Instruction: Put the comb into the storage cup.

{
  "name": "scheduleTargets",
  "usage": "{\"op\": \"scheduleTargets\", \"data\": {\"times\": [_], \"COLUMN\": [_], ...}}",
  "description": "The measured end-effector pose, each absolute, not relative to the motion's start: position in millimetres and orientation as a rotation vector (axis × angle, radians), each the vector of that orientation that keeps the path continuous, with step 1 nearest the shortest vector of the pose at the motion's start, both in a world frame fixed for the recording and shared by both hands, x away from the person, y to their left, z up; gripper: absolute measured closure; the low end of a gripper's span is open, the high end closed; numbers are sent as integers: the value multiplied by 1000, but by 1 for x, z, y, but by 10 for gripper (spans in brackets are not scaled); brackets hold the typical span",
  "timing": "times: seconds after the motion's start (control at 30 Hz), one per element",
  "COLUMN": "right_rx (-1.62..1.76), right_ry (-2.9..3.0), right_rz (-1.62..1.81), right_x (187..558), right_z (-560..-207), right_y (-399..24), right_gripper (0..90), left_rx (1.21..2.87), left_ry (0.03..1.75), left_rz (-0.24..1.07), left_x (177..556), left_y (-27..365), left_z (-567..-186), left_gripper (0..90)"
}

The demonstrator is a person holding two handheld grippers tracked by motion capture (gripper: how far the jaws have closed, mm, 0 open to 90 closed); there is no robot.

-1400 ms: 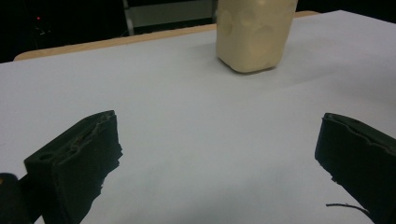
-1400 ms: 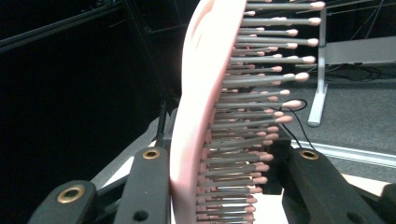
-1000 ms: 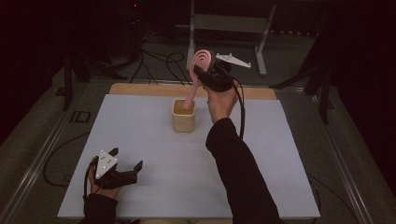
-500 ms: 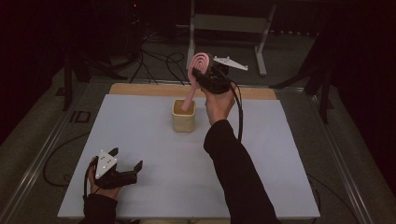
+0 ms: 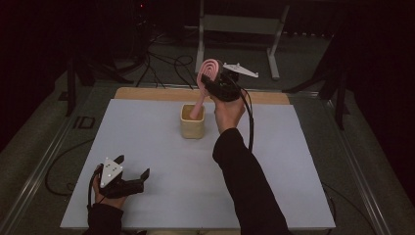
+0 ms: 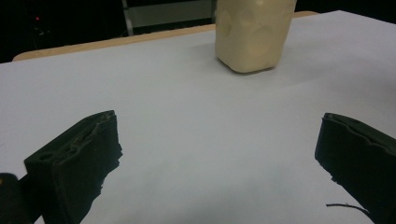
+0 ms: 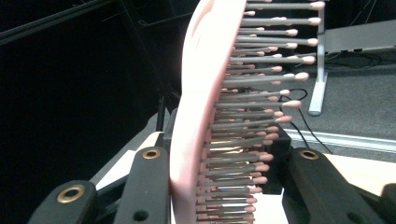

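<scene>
Gripping a pink hairbrush (image 5: 209, 73), right claw (image 5: 213, 83) above beige cup (image 5: 193, 121); cables (image 5: 161, 61) behind.

The white table top (image 5: 161, 147) lies bare between the left gripper (image 5: 139, 177) and the cream cup (image 5: 192, 126), seemingly its sole obstacle. The pink hairbrush (image 5: 205, 78) leans from the cup's mouth, partly blocking it.

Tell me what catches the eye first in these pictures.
The pink hairbrush, clamped in the right gripper above the far middle of the table, handle dipping into the cream cup. Its grey, pink-tipped bristles loom close in the right gripper view. The left gripper rests open at the near left.
</scene>
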State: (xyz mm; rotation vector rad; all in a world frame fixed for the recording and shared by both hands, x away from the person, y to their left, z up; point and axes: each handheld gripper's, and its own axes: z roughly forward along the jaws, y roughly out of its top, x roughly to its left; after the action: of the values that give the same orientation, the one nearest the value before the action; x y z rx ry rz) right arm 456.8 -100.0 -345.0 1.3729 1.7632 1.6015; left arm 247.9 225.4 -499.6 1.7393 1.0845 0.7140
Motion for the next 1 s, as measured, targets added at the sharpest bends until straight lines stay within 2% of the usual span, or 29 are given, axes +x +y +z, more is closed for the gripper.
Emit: {"op": "scheduleTargets", "data": {"times": [1.0], "right_rx": [1401], "right_ry": [1782], "right_rz": [1607], "right_x": [459], "right_z": [-360], "right_y": [-94], "right_gripper": [641], "left_rx": [1743], "left_ry": [1082], "left_rz": [713], "left_x": [248], "left_y": [224], "left_z": [-500], "left_gripper": [6]}}
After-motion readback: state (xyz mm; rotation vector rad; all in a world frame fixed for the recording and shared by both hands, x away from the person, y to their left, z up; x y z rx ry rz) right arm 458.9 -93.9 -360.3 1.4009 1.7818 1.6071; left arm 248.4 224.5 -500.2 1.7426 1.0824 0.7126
